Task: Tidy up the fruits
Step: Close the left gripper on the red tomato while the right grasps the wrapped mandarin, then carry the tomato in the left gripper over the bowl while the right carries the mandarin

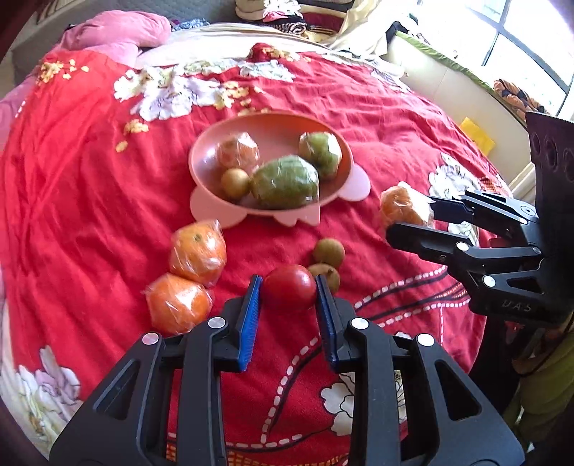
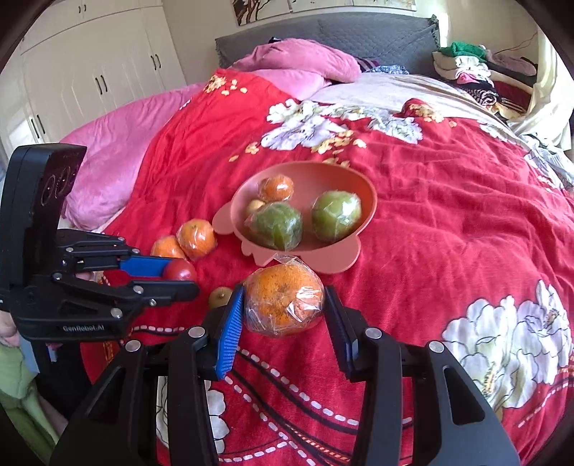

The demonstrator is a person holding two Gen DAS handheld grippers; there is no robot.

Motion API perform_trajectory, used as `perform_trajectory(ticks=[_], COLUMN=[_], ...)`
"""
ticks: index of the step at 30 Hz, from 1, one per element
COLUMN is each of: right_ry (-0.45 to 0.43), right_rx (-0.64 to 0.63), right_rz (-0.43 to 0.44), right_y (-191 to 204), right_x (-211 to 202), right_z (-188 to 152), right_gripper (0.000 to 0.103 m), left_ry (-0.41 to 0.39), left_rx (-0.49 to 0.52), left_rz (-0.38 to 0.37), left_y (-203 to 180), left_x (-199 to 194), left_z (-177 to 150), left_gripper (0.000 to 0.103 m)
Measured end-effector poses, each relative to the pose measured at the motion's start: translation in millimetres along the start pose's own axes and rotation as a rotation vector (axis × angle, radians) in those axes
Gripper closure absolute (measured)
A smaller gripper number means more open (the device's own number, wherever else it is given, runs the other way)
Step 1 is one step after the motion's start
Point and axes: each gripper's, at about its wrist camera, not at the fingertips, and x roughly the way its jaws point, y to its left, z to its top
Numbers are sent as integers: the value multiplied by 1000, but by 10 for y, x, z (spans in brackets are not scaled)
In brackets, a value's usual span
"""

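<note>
Item one, the tomato point(image 1: 289, 291): clamped between the blue pads of my left gripper point(image 1: 289, 297), at 6 o'clock from the bowl in the left wrist view. Item two, a plastic-wrapped orange point(image 2: 283, 299): pinched between the pads of my right gripper point(image 2: 285, 308), just at 6 o'clock of the bowl's base in the right wrist view. Item three, the pink bowl point(image 1: 215, 143) on its lobed base: it holds two wrapped green fruits, the larger point(image 1: 285, 182) toward the near rim and the other point(image 1: 320, 154) at 2 o'clock of it, one small wrapped orange point(image 1: 238, 150) and one small brown fruit point(image 1: 235, 182). Item four, loose stock on the red floral bedspread point(image 1: 376, 118): two wrapped oranges point(image 1: 198, 252) point(image 1: 178, 304) touching each other at 9 o'clock of the tomato, and two small brown fruits point(image 1: 328, 252) point(image 1: 327, 274) just at 2 o'clock of it. Surroundings: pink pillows point(image 2: 297, 59) at 12 o'clock by the grey headboard point(image 2: 358, 32), white wardrobe point(image 2: 97, 75) at 10 o'clock.
</note>
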Motion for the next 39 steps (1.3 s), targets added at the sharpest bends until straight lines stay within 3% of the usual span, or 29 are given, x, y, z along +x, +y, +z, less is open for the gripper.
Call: perform_trajectory(ticks=[21,39], right_ry=[-98,-117], right_rx=[29,65], right_rz=[-21,-48], right_y=[-112,-240], right_x=[-263,-216], right_z=[271,392], right_gripper=[61,61], left_ry=[-67,-73], left_rx=[24,20], left_rz=[10,5], left_y=[-17,107], left_x=[-189,-40], left_z=[536,990], left_gripper=[81,81])
